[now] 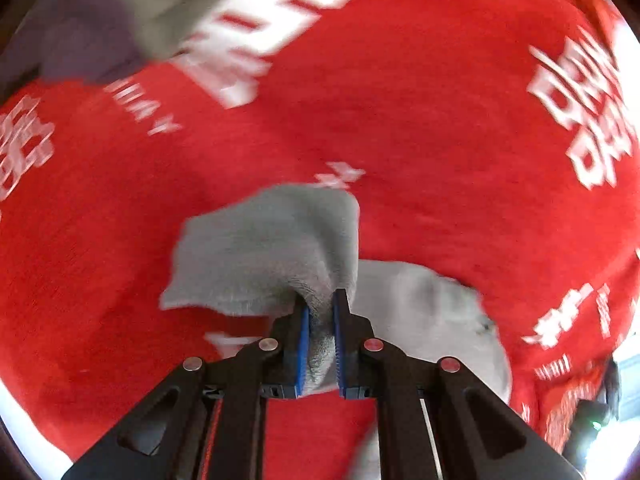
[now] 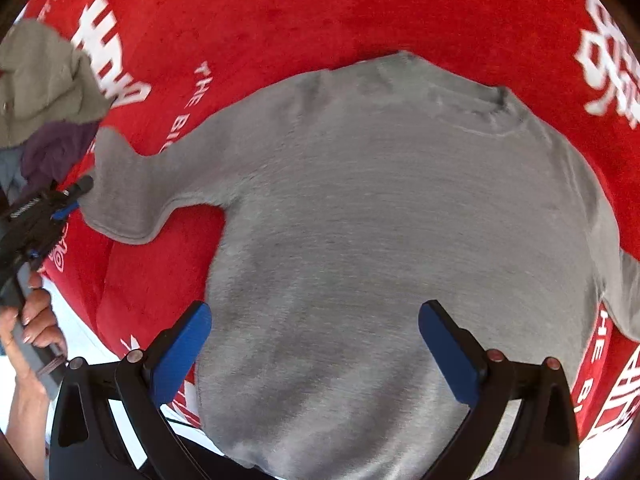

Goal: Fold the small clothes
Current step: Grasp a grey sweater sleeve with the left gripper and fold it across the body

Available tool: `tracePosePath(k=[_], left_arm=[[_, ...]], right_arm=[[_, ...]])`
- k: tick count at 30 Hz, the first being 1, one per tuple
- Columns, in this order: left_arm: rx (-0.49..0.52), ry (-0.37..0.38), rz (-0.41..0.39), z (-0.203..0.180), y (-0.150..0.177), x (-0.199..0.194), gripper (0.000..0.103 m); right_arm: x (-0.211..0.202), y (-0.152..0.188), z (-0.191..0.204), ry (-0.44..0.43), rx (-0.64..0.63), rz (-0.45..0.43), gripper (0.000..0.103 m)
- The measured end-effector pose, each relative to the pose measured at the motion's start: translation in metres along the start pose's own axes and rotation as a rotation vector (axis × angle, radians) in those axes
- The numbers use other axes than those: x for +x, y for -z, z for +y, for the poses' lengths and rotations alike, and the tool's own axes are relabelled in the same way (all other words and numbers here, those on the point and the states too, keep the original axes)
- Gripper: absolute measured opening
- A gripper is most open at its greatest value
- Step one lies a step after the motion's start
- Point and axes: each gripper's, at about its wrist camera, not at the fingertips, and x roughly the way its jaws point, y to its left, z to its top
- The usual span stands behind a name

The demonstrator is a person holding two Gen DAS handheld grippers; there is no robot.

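Grey sweater (image 2: 380, 220) lies flat on red printed cloth (image 2: 300, 12) — left gripper (image 1: 320, 312) clamped on its sleeve cuff (image 1: 272, 248), lifted; right gripper (image 2: 316, 344) hovers over the body, jaws apart. Sleeve-fold step — next, carry cuff across the torso

A sweater (image 2: 380, 220) lies spread flat on a printed blanket (image 2: 320, 12). A heap of clothes (image 2: 44, 96) sits at ten o'clock, beyond the sweater's sleeve (image 2: 132, 196).
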Motion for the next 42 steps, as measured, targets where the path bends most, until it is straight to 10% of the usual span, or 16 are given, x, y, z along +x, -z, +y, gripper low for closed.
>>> tracePosePath(k=[10,16,21,24,42], left_arm=[[0.374,0.174,0.134,-0.234,0.061,0.072,0.012],[0.579,0.023,0.287,-0.296,0.147,0.151,0.012],[0.677,-0.112,0.328,-0.298,0.168,0.156,0.020],[0.709,-0.142,0.310,-0.298,0.165,0.139,0.085],[0.526,-0.466,0.259,-0.168,0.089,0.086,0.087]], right_arm=[[-0.040,0.002,-0.120,0.003,0.169,-0.077,0.103],[-0.046,0.023,-0.217,0.047,0.315,-0.070,0.103],[-0.043,0.042,-0.263,0.080,0.367,-0.039,0.103],[-0.048,0.048,-0.265,0.091,0.374,-0.038,0.103],[-0.054,-0.017,-0.133,0.189,-0.108,-0.146,0.103]])
